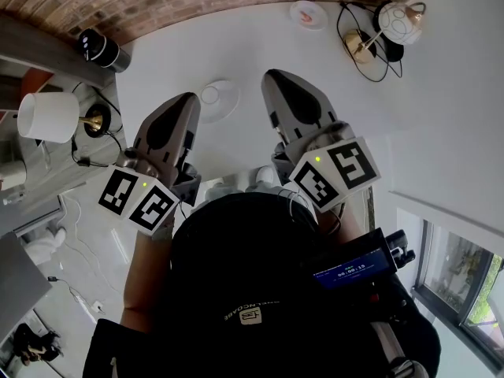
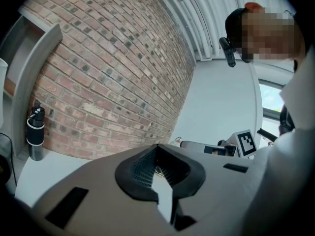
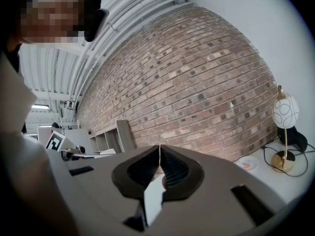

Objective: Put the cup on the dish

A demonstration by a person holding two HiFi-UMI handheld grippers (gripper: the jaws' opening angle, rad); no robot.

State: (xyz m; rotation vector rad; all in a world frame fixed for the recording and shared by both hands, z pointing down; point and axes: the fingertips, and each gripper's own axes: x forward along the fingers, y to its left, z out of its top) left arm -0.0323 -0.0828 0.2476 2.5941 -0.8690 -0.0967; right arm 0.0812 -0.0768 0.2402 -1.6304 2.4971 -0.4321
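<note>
Left gripper [image 1: 191, 99] and right gripper [image 1: 272, 75]: jaws closed, empty. We judge the white cup [image 1: 211, 94] sits mid table [image 1: 236, 38], just ahead between tips, left nearer. Patterned dish [image 1: 309, 14] near far edge.

A: What is the brick wall [image 3: 197, 82] like?
B: Rough and matt, reddish brick with pale mortar joints.
A: And the tabletop [image 1: 236, 46]?
B: Smooth, white, matt. The white dish [image 1: 224, 105] on it looks like glazed ceramic, faintly shiny.
A: The tools?
B: The left hand-held gripper [image 1: 191, 99] and the right hand-held gripper [image 1: 272, 75] have grey matt plastic shells. Their pads [image 3: 173, 169] are black, ribbed and rubbery-looking.
A: Anything metal?
B: The lamp base [image 1: 358, 46] at far right, glossy and brass-coloured. The lampshade [image 1: 49, 116] at left looks like matt white cloth.
</note>
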